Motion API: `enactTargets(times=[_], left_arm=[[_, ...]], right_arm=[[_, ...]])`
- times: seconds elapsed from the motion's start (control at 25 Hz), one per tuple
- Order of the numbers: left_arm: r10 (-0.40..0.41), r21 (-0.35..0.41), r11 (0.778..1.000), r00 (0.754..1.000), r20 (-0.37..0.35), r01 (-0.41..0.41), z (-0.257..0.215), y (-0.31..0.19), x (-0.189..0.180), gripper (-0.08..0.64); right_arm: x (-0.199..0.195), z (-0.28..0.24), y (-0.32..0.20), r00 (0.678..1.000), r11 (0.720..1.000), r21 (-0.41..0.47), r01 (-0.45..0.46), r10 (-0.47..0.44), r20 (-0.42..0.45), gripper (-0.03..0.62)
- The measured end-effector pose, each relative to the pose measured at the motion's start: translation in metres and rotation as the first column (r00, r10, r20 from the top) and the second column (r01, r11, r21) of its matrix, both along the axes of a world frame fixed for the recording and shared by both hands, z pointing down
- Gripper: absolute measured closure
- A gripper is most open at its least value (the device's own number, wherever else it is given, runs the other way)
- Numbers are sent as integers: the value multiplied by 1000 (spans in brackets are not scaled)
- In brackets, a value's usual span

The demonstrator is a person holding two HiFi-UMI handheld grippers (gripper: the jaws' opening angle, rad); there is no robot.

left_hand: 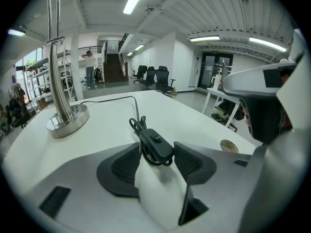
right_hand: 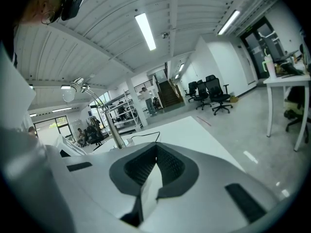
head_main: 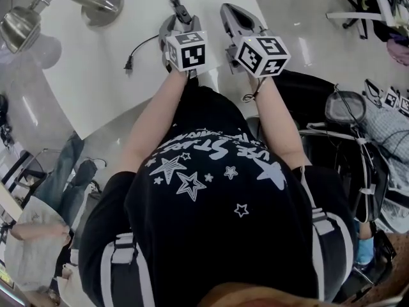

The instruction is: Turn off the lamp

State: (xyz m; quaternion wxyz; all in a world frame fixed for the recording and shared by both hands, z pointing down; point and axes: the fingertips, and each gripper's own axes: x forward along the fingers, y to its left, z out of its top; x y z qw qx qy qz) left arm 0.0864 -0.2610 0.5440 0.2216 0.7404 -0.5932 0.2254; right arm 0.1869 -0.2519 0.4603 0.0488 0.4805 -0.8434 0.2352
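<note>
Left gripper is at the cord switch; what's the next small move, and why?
Probably close the left gripper on the inline switch: it lies between the open jaws, rocker facing up, and the shut right gripper could then press it.

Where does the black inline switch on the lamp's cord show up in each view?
Head view: the black inline cord switch is at top centre, on the white table.
Left gripper view: centre, between the left claw's parted pads.
Right gripper view: not in it.
Shared landmark: the silver metal desk lamp.
</note>
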Motion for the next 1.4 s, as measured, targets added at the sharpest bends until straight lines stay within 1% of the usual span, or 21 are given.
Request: enactTargets(times=[0.12,0.32,0.44,0.6,0.68,0.76,0.84,0.92,1.0,1.08,1.24,1.4], left_arm=[[-1,-16,1000,1000,-25,0,1,1,-1,322],[27,-18,999,999,-43,-27,-3,5,-5,337],[56,-5,998,998,-21,-56,-7,9,-8,393],[73,-1,997,997,-11,-73,-9,11,-15,404],[84,1,996,996,8,-84,-10,12,-19,410],[101,0,995,995,25,-101,-10,13,-23,413],[115,-4,993,993,40,-115,-10,15,-26,415],[132,-3,991,990,58,-132,-11,16,-30,416],[155,0,988,985,78,-155,-11,18,-32,417],[178,0,984,980,90,-179,-10,20,-34,417],[206,-6,978,974,92,-207,-9,24,-39,417],[225,-10,974,971,84,-225,-8,26,-42,417]], right_arm=[[-1,1,0,1000,1000,0,7,-7,2,589],[-13,3,-3,999,999,-5,48,-48,2,589],[-22,4,-4,998,998,-6,68,-68,-1,589],[-34,6,-5,995,995,-8,95,-95,-10,589],[-40,7,-6,993,993,-9,114,-114,-18,589],[-46,9,-6,988,989,-13,148,-148,-30,589],[-55,13,-5,976,976,-26,215,-216,-36,589],[-69,20,-1,949,948,-58,311,-314,-41,589],[-82,29,2,911,910,-95,403,-409,-54,589],[-94,35,3,872,872,-117,475,-485,-70,589],[-115,47,3,777,786,-149,600,-617,-123,589],[-136,55,5,686,702,-179,689,-712,-150,589]])
